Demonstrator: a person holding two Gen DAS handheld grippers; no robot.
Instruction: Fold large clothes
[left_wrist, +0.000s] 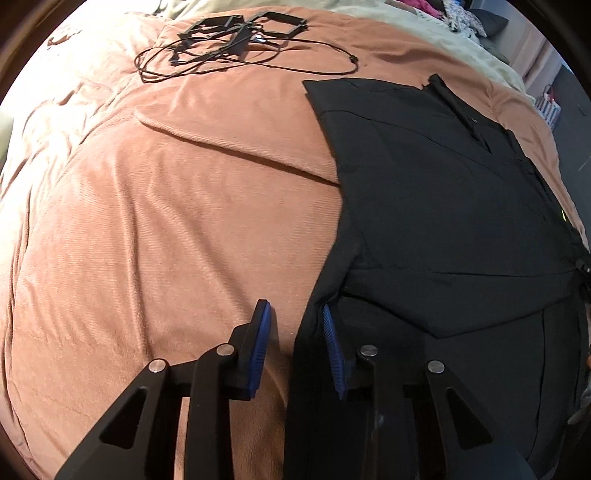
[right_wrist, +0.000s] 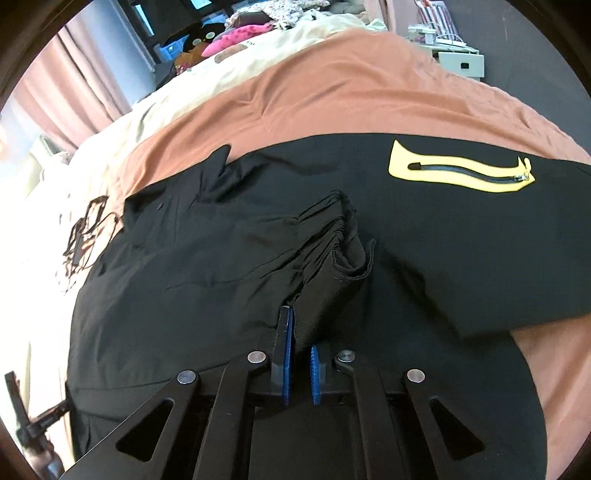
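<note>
A large black garment (left_wrist: 443, 206) lies spread on a rust-orange bedspread (left_wrist: 166, 221). In the right wrist view the garment (right_wrist: 221, 280) shows a yellow patch with a zipper (right_wrist: 461, 173) and a gathered cuff (right_wrist: 332, 229). My left gripper (left_wrist: 295, 314) is open, its blue-padded fingers straddling the garment's left edge, with fabric between them. My right gripper (right_wrist: 299, 332) is shut on a bunched fold of the black garment just below the cuff.
A tangle of black cables and frames (left_wrist: 236, 40) lies at the far end of the bedspread, also in the right wrist view (right_wrist: 85, 236). A cream blanket (right_wrist: 184, 96), stuffed toys (right_wrist: 236, 37) and a white box (right_wrist: 461, 64) lie beyond.
</note>
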